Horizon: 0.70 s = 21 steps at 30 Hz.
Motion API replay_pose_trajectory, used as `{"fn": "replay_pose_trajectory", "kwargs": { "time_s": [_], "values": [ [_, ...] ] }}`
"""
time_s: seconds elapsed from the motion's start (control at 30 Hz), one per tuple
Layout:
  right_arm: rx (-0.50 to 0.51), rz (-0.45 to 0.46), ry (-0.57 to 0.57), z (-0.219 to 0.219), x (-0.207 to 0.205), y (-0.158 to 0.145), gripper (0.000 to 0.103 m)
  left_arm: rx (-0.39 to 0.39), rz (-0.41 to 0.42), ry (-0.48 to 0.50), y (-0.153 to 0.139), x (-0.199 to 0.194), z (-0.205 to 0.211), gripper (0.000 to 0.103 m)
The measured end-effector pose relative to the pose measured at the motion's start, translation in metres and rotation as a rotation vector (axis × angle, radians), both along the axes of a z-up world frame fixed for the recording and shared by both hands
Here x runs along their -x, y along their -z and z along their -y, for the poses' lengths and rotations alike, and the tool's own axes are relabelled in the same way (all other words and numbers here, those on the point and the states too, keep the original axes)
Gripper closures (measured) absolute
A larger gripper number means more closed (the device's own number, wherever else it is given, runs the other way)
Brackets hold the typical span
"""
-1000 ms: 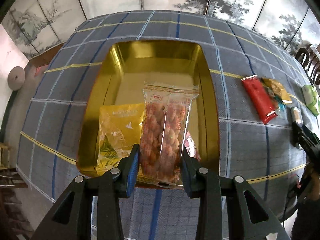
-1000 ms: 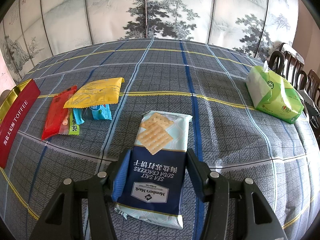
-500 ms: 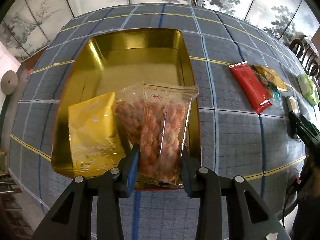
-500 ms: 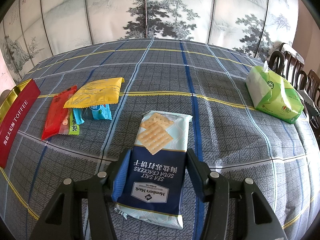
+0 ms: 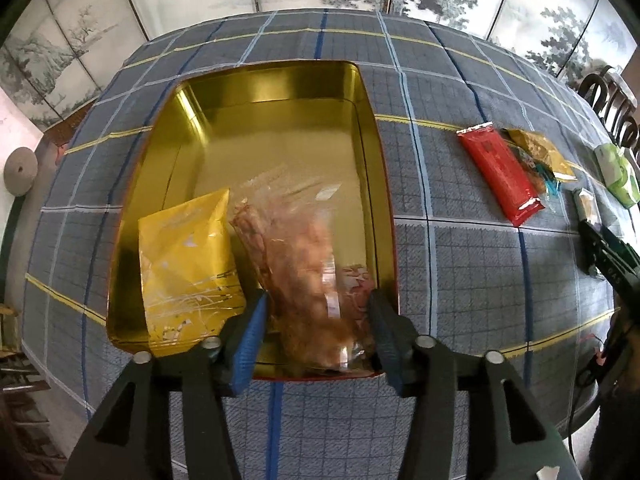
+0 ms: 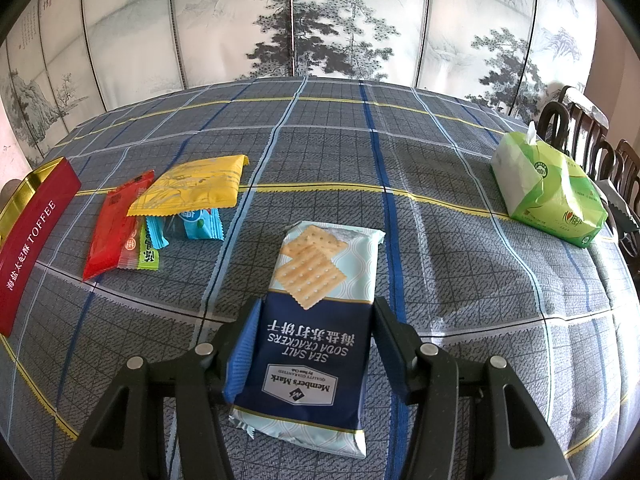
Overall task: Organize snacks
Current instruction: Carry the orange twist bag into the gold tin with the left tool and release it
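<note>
My left gripper hangs over the near end of the gold tin; its jaws stand open. A clear bag of orange twisted snacks, blurred, lies in the tin between the fingers, next to a yellow packet. My right gripper straddles a blue soda cracker pack lying on the tablecloth; the jaws sit beside its edges with small gaps.
A red packet, a yellow packet and small blue and green candies lie left of the crackers. A green tissue pack sits at the right. The tin's red side is at far left. Chairs stand at the right edge.
The left gripper opened and let go of the snack bag, which dropped into the tin. The left view shifted slightly. The right gripper and crackers have not moved.
</note>
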State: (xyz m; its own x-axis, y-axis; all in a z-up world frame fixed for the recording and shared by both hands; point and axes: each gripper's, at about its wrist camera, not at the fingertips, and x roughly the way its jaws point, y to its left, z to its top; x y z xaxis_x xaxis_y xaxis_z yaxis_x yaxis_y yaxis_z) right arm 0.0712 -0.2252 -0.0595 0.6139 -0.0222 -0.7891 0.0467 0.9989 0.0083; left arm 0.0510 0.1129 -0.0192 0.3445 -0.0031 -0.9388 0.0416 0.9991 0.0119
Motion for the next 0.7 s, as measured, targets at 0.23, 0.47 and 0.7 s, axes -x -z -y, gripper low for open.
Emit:
{"fn": "replay_pose_trajectory", "kwargs": {
  "time_s": [0.23, 0.47, 0.7],
  "values": [
    [0.0, 0.0, 0.0, 0.0, 0.0, 0.0, 0.047, 0.011, 0.028, -0.003, -0.01, 0.004, -0.005, 0.049],
    [0.0, 0.001, 0.002, 0.0, 0.0, 0.0, 0.048, -0.031, 0.094, -0.017, -0.022, 0.011, -0.007, 0.04],
    [-0.003, 0.001, 0.018, 0.002, 0.003, -0.001, 0.049, -0.052, 0.143, -0.032, -0.031, 0.021, -0.011, 0.035]
  ]
}}
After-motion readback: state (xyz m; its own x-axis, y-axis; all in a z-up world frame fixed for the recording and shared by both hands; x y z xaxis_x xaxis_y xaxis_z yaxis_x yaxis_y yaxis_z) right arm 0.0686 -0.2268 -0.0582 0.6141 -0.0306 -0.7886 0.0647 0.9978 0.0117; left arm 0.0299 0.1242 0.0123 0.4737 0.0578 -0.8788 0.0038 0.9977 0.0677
